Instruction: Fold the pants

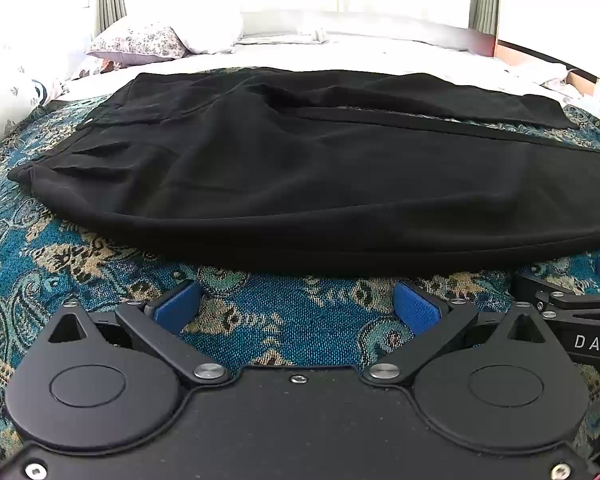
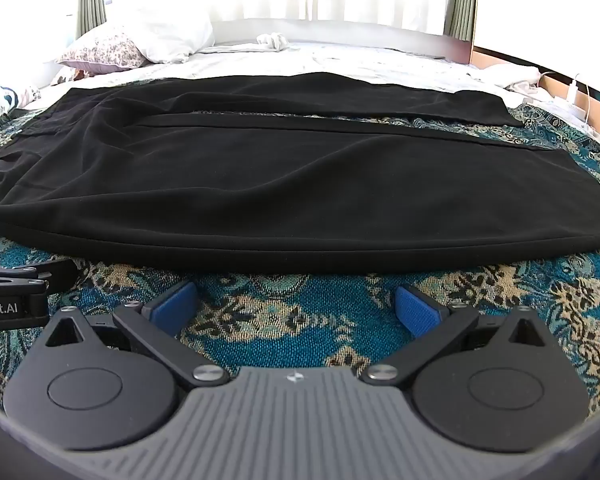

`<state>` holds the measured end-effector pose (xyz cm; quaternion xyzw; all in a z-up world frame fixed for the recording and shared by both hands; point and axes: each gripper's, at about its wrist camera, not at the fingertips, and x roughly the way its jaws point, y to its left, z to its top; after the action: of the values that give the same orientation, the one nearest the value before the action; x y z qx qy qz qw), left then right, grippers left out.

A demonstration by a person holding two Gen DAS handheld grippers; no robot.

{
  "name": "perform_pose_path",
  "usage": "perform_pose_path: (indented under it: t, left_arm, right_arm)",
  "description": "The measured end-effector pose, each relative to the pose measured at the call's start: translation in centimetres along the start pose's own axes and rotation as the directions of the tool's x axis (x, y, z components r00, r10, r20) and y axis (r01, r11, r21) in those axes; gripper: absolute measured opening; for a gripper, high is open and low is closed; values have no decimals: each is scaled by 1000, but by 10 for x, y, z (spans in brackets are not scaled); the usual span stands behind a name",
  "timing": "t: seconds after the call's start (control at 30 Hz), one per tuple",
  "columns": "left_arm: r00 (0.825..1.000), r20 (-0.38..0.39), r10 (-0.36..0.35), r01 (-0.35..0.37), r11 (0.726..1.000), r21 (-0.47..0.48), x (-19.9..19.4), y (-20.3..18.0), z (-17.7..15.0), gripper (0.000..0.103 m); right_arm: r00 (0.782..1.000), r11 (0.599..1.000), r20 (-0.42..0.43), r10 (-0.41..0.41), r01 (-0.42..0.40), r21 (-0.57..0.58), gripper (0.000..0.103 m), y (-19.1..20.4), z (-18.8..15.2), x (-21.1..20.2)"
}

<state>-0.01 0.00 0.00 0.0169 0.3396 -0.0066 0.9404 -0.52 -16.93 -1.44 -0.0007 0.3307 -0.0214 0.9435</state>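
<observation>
In the left wrist view the left gripper point(image 1: 296, 304) stands wide open and empty above the patterned bedspread point(image 1: 80, 264), short of the black pants point(image 1: 300, 184) spread across mid-frame; the right gripper point(image 1: 580, 320) is cut off at the right edge, reading "DAS". In the right wrist view its blue pads point(image 2: 416, 310) likewise gape, holding nothing, just below the pants' near edge, which the left edge crops. A partial label reads "obot.AI" at lower left.

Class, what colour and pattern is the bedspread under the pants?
The bedspread is teal-blue with a beige and black paisley-like pattern, clearest in the right wrist view.

Bare bedspread point(image 1: 292, 320) before pants point(image 1: 300, 184) (unobstructed)
</observation>
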Motion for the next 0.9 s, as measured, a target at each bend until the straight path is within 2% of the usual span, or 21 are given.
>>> perform_pose_path:
  t: [0.9]
  left_arm:
    - [1000,2,1,-1,1000,1,0,0,0,103]
  right_arm:
    - [1000,1000,3,-3,3,-5,103,1,-1,-2]
